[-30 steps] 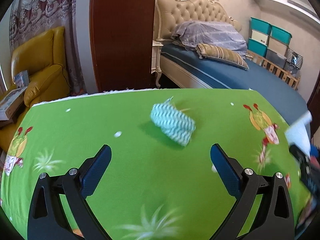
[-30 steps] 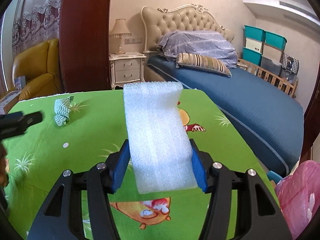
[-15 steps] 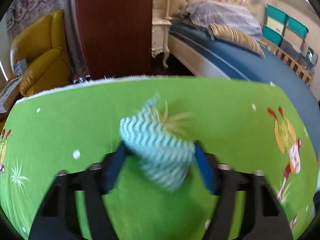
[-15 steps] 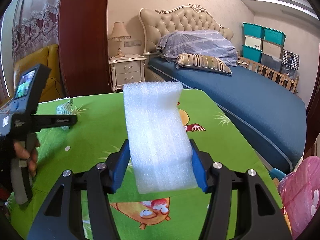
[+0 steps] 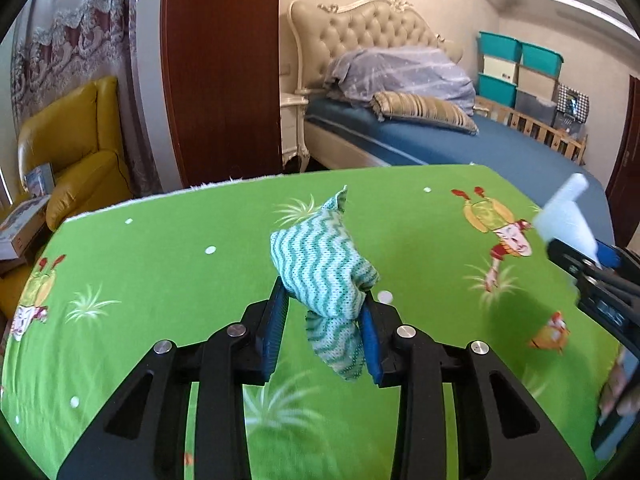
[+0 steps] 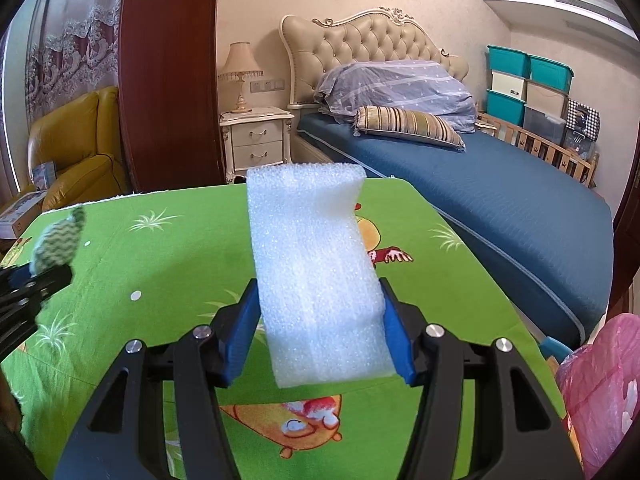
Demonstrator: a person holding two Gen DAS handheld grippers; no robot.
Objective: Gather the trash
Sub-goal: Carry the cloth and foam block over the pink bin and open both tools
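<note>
Cloth with teal and white zigzag stripes [image 5: 325,276], crumpled into a wad, is sitting pinched between the blue pads [image 5: 276,322] of the left gripper [image 5: 322,326], whose jaws have just been closing onto it; its top is bulging above the pads and a loose end is hanging below them. Only the left wrist view is showing that grip close up, with the green cartoon-print tablecloth [image 5: 160,272] spreading under it and the right gripper entering at the far right edge, a corner of white foam poking from it. In the right wrist view the same cloth [image 6: 56,246] is appearing small and blurred at the left edge, at the tips of the left gripper's black fingers. That view alone is showing the right gripper [image 6: 320,332] clamping a tall white foam block [image 6: 316,280] by its two sides, the block leaning away toward the far edge of the table. It is also giving what the left view lacks: a pink plastic bag [image 6: 600,392] at the near right corner beside the table, and a bedside cabinet [image 6: 256,140] with a lamp [image 6: 240,72] next to the blue bed [image 6: 500,208].
</note>
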